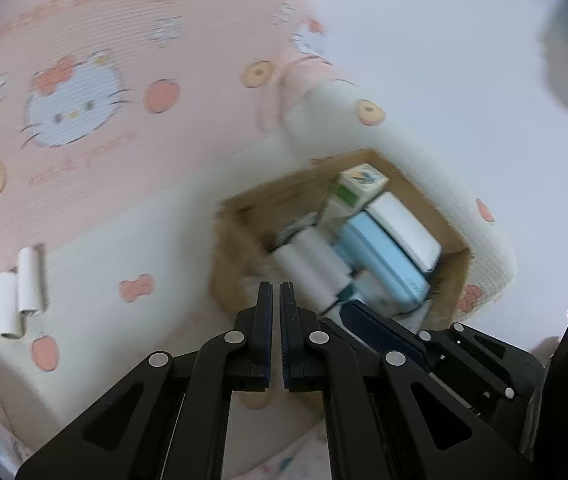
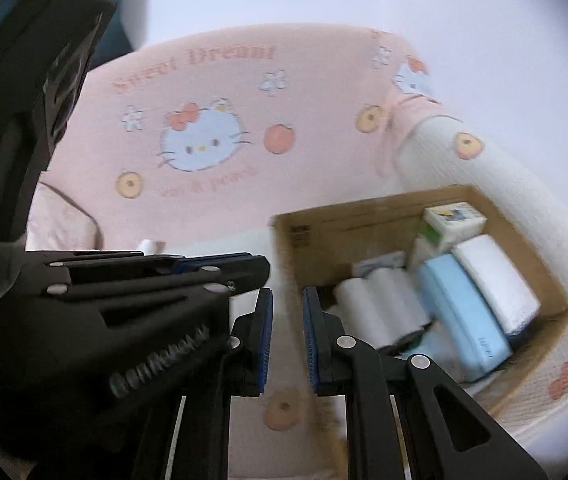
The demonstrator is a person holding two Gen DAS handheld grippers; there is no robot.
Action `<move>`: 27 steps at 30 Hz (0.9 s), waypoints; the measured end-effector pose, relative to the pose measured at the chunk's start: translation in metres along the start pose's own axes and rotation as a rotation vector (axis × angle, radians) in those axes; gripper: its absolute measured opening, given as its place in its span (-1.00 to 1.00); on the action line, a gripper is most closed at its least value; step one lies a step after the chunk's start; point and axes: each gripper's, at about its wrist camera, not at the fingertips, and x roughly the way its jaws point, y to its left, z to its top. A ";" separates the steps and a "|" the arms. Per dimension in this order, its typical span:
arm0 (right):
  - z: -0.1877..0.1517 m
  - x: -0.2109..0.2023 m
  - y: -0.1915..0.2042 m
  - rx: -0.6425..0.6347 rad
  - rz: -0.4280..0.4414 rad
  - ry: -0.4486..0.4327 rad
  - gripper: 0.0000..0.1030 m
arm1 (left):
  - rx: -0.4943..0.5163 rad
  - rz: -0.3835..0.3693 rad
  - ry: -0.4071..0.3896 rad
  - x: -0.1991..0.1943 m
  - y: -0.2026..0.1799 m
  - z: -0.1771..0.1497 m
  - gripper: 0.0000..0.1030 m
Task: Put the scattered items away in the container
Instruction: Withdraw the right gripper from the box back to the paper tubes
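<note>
So both grippers are empty right now. Left gripper (image 1: 276, 292) has its jaws pinched nearly together with nothing between them, and it hangs over the near edge of the cardboard box (image 1: 244, 216). Right gripper (image 2: 287, 300) shows a narrow gap between its blue pads, as closed as it gets, and nothing is caught in there either. In the right wrist view the left gripper (image 2: 260, 266) pokes in from the left side, just beside the right one's fingers.

Past the fingertips the box (image 2: 368, 220) sits on a bedspread (image 1: 104, 216) printed with cartoon cats, bows and peaches, pink higher up and white lower down. Inside the box: a pale blue case (image 2: 464, 316), a white pack (image 2: 496, 280) right against it, a small printed carton (image 2: 450, 220) standing at the far end, and a couple of white rolls (image 2: 380, 304) toward the near end.

Still out on the bed, well off to the left of the box, are three short white tubes (image 1: 6, 296) lying side by side.
</note>
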 end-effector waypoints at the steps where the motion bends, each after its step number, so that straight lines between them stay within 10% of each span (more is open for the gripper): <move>1: 0.000 0.001 0.006 0.002 0.021 0.004 -0.78 | -0.013 0.000 -0.007 -0.003 0.012 -0.003 -0.93; 20: -0.040 0.053 0.170 -0.555 -0.101 -0.010 -0.77 | 0.033 0.067 -0.075 -0.023 0.166 -0.029 -0.93; 27: -0.047 0.094 0.189 -0.570 -0.034 0.092 -0.77 | -0.127 0.125 -0.075 -0.001 0.247 -0.041 -0.93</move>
